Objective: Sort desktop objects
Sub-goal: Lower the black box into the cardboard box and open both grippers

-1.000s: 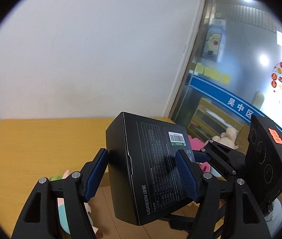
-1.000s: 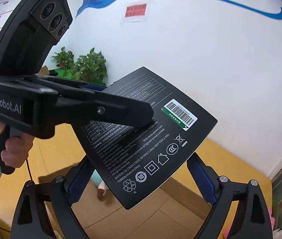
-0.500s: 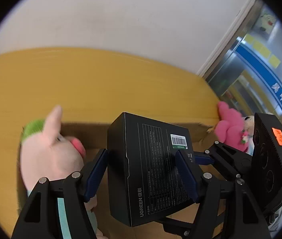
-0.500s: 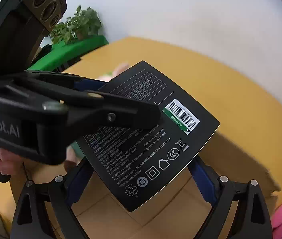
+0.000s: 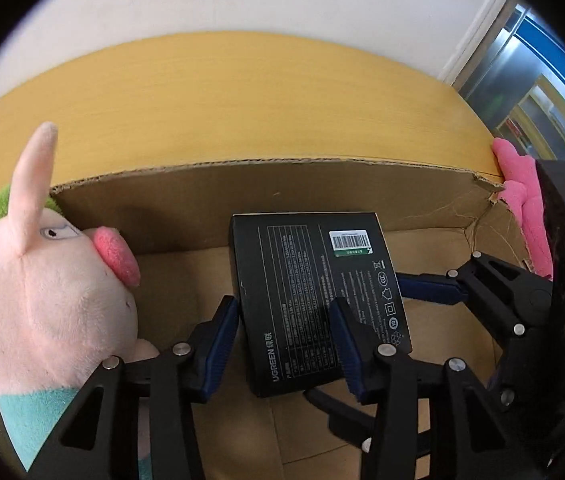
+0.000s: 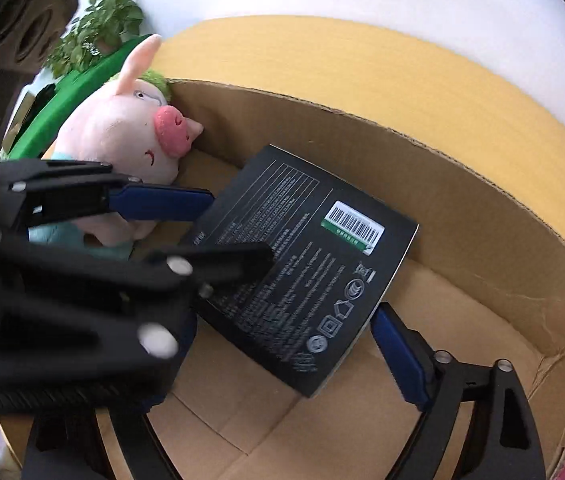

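A black UGREEN box [image 5: 314, 300] with a barcode label lies inside an open cardboard box [image 5: 242, 184]. It also shows in the right wrist view [image 6: 306, 260], inside the cardboard box [image 6: 462, 220]. My left gripper [image 5: 286, 320] straddles the black box, with its blue pads along the box's sides. My right gripper [image 6: 294, 344] reaches in from the right and its one visible finger [image 6: 398, 356] sits at the black box's near corner. The left gripper's body hides its other finger. A pink plush pig [image 5: 46, 280] leans in the cardboard box's left corner; it also shows in the right wrist view [image 6: 130, 136].
The cardboard box stands on a yellow wooden table [image 5: 242, 100] against a white wall. A bright pink plush toy [image 5: 522, 196] sits just outside the box's right wall. A green potted plant [image 6: 98, 32] stands beyond the table's far left end.
Both grippers have tilted down and carried the black box from mid-air down into the cardboard box. It now lies near the bottom, beside the pig.
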`<state>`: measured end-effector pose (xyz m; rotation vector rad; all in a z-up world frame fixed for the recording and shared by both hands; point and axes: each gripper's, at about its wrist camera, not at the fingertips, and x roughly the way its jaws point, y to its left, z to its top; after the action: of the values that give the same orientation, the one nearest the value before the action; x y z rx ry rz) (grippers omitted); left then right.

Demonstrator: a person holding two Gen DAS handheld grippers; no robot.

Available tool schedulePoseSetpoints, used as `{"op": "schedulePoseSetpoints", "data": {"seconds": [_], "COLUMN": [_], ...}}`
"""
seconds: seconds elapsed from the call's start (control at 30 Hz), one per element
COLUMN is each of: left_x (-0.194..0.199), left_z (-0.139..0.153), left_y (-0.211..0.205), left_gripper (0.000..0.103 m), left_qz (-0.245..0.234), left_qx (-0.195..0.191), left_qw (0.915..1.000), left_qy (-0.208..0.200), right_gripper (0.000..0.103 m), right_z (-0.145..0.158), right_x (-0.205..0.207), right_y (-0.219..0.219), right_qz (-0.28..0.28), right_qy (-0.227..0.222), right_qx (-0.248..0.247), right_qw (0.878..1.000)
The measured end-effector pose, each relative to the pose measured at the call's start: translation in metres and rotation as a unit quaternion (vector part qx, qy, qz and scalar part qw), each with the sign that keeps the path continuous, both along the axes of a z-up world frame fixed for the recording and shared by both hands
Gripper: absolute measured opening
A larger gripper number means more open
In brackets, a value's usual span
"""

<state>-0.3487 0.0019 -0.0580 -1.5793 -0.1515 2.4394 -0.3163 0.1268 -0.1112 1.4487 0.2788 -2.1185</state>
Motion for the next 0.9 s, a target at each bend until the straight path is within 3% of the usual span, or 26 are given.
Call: {"op": "schedulePoseSetpoints", "data": {"seconds": [0.13,0.17,0.2,0.3,0.4,0.53,0.57,0.67,0.73,0.9], "left_x": [0.011,0.016,0.026,0.071,0.125,0.215,0.234,0.279,0.308,0.356], "left_z": [0.017,0.024,0.035,0.078,0.114,0.154,0.16,0.165,0.161,0.141], "left_y": [-0.012,-0.016,-0.021,-0.033,-0.043,-0.045,-0.045,-0.036,-0.031,-0.005], "left_gripper": [0.047,0.047,0.047,0.047,0.052,0.082,0.082,0.082,0.082,0.082], "left_qz": [0.015,0.019,0.024,0.029,0.023,0.035,0.046,0.055,0.06,0.046], "left_qx": [0.017,0.022,0.026,0.023,0.008,-0.034,-0.045,-0.05,-0.047,-0.083], "left_qw": [0.9997,0.9994,0.9989,0.9947,0.9885,0.9705,0.9651,0.9581,0.9549,0.9521], "left_qy": [0.008,0.018,0.032,0.096,0.149,0.236,0.254,0.277,0.287,0.291], "right_gripper": [0.095,0.097,0.102,0.103,0.103,0.103,0.103,0.103,0.103,0.103], "right_z": [0.01,0.018,0.027,0.046,0.088,0.148,0.157,0.178,0.182,0.172], "right_x": [0.015,0.029,0.039,0.069,0.101,0.189,0.21,0.272,0.289,0.332], "right_y": [0.004,0.023,0.027,0.043,0.02,0.029,0.023,0.026,0.014,0.011], "right_qz": [-0.008,-0.01,-0.012,-0.029,-0.048,-0.06,-0.062,-0.065,-0.065,-0.097], "right_qy": [0.006,0.014,0.032,0.09,0.128,0.203,0.222,0.26,0.261,0.25], "right_qx": [0.023,0.024,0.029,0.04,0.014,-0.038,-0.043,-0.044,-0.044,-0.021], "right_qw": [1.0,1.0,0.999,0.995,0.991,0.976,0.972,0.962,0.962,0.963]}}
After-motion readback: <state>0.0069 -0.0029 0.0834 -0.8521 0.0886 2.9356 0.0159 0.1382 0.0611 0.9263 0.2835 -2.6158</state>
